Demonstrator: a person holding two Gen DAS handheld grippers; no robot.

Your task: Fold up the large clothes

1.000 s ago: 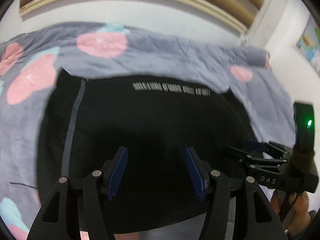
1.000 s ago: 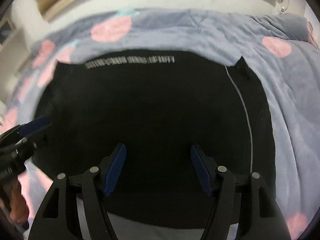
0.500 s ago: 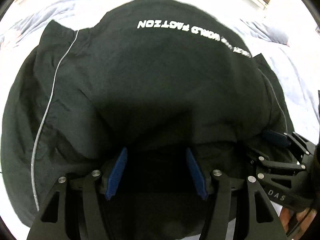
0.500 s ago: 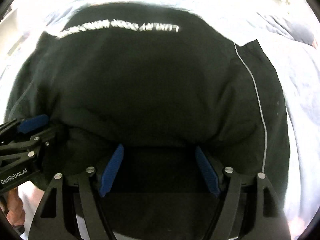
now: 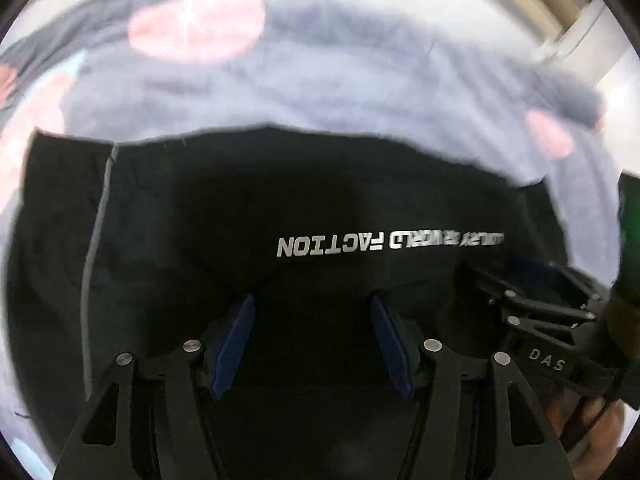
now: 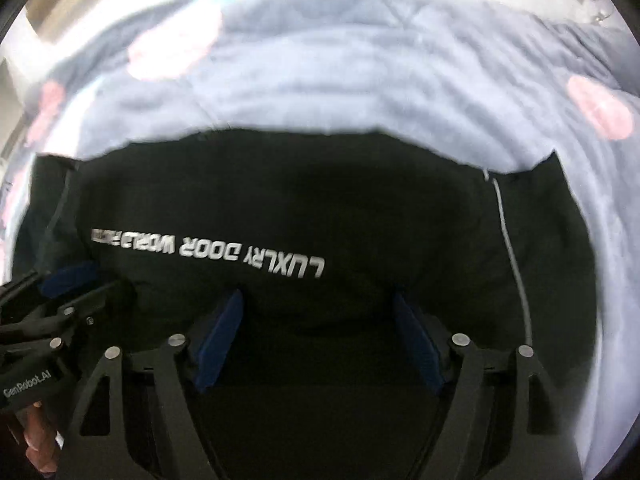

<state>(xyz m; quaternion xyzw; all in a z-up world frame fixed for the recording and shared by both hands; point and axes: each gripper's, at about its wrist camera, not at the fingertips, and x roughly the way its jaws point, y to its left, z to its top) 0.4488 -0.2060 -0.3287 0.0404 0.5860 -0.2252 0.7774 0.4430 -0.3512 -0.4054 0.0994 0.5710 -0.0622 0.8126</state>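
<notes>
Your black garment (image 5: 192, 240) runs off the lower edge of both views, so its near hem is hidden behind the gripper frames. The far end of its white lettering (image 6: 132, 240) smears into blur. Above the garment, the bedspread (image 6: 360, 60) and its pink spots are motion-blurred.

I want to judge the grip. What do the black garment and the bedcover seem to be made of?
Garment: probably thin matte woven fabric; it lies in soft folds, with glossy printed lettering. Bedcover: probably soft brushed fabric; dull, rumpled surface.
</notes>
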